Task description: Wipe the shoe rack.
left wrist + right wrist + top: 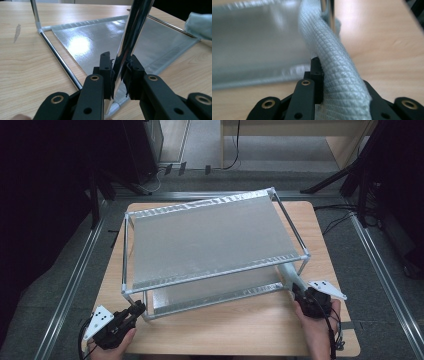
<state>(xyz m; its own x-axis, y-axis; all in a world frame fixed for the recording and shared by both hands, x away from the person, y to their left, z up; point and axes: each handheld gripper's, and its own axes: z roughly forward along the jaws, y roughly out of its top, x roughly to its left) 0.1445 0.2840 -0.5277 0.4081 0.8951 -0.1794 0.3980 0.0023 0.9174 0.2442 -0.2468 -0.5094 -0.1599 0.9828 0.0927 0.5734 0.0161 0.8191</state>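
A two-tier metal rack (pixel 210 237) with silver shelf sheets stands on the wooden table (pixel 240 330). My left gripper (pixel 134 310) is shut on the rack's front-left upright post (pixel 130 40), near its foot; in the left gripper view both jaws press the shiny tube. My right gripper (pixel 303 295) is shut on a pale grey waffle-weave cloth (pixel 332 65), which reaches up against the rack's front-right post (pixel 329 12). The cloth (pixel 290 272) shows beside that post in the high view, and at the far right of the left gripper view (pixel 200 22).
The lower shelf sheet (pixel 105 40) lies close to the tabletop between the bottom rails (pixel 61 62). Metal floor rails (pixel 75 280) run along both sides of the table. Dark stands and cables (pixel 350 175) sit beyond the far edge.
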